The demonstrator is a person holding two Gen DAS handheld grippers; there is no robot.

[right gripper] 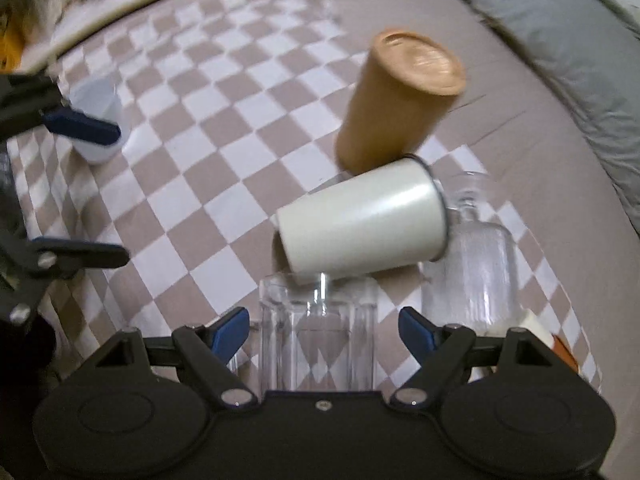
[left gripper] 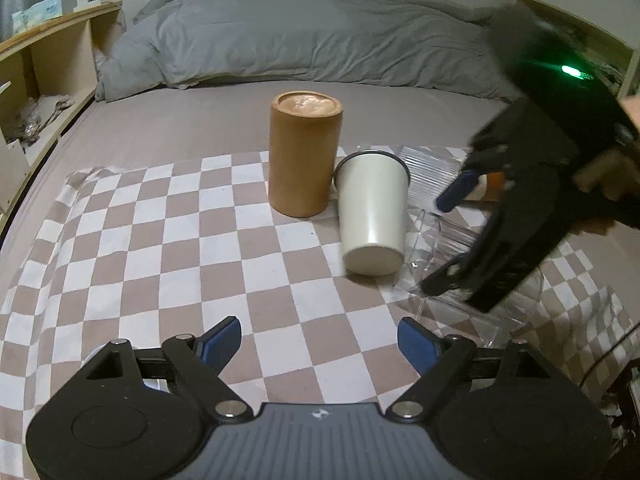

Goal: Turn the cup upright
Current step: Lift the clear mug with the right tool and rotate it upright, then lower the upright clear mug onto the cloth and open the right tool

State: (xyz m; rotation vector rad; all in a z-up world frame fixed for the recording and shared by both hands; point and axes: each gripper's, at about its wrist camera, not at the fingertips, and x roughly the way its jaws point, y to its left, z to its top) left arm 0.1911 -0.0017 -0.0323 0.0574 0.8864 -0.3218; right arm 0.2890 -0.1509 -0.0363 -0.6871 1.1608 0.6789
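Observation:
A white cup (left gripper: 373,216) lies on its side on the checkered cloth (left gripper: 180,240), its base toward me and its dark rim against a brown cylinder (left gripper: 305,152). It also shows in the right wrist view (right gripper: 364,226). My left gripper (left gripper: 320,344) is open and empty, short of the cup. My right gripper (right gripper: 322,330) is open, its jaws on either side of a clear glass (right gripper: 318,332) that lies just before the white cup. The right gripper also shows in the left wrist view (left gripper: 448,236), right of the cup.
A clear ribbed glass bottle (right gripper: 476,272) lies right of the white cup. A pale translucent cup (right gripper: 98,120) stands on the cloth at far left. A grey duvet (left gripper: 300,36) lies behind on the bed. Wooden shelves (left gripper: 48,60) stand at left.

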